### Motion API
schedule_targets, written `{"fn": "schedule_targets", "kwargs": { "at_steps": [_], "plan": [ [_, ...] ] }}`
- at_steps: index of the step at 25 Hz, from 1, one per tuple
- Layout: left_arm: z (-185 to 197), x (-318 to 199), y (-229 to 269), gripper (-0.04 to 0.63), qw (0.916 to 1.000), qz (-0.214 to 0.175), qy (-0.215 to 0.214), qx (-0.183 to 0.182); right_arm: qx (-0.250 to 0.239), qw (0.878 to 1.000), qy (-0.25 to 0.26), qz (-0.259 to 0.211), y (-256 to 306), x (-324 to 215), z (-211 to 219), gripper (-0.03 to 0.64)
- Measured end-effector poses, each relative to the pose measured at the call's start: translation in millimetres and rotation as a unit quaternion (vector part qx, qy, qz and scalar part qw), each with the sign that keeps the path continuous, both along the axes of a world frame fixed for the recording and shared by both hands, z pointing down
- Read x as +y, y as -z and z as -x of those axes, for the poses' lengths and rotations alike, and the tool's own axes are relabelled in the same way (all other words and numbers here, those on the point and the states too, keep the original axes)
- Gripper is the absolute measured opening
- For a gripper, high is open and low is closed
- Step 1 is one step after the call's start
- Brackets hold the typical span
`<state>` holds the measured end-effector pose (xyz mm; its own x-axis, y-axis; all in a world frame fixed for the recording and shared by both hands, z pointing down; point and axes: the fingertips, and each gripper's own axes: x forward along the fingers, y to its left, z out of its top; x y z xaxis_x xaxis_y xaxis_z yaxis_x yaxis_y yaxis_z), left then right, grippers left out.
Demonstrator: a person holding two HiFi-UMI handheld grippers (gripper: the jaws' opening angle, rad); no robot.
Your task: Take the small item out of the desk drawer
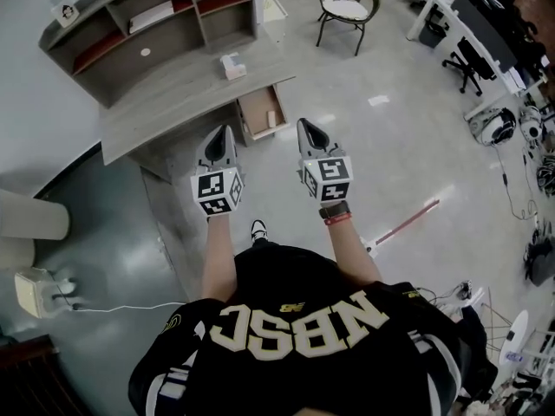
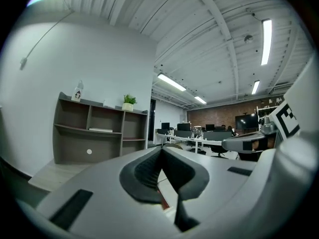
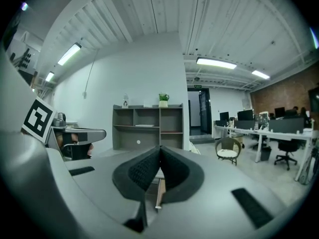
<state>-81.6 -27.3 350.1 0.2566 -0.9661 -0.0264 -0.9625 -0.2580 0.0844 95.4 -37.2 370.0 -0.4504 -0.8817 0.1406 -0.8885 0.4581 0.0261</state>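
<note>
Shirt (image 1: pixel 303 328) lettering reads "NBSC". Drawer (image 1: pixel 260 109) hangs open under desk (image 1: pixel 173 94) front edge nr right corner, long axis twd person. Small pale item (image 1: pixel 272 118) inside, orientation unclear. L gripper (image 1: pixel 227 130) & R gripper (image 1: pixel 303 125): fingers clenched, empty.

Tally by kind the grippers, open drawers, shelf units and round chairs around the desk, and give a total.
grippers: 2, the left gripper and the right gripper
open drawer: 1
shelf unit: 1
round chair: 1
total: 5
</note>
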Motion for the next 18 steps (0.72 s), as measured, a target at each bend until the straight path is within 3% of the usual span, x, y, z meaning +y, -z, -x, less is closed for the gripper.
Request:
{"fn": "schedule_targets", "kwargs": {
  "at_steps": [11,18],
  "plan": [
    [39,-85,-19,0.014,0.9991,0.009,-0.042,-0.002,-0.01,0.999,-0.007,0.04,-37,-78,70,0.008],
    [34,-103,-59,0.014,0.9963,0.043,-0.074,0.014,-0.004,0.996,-0.023,0.086,-80,-90,76,0.008]
  ]
}}
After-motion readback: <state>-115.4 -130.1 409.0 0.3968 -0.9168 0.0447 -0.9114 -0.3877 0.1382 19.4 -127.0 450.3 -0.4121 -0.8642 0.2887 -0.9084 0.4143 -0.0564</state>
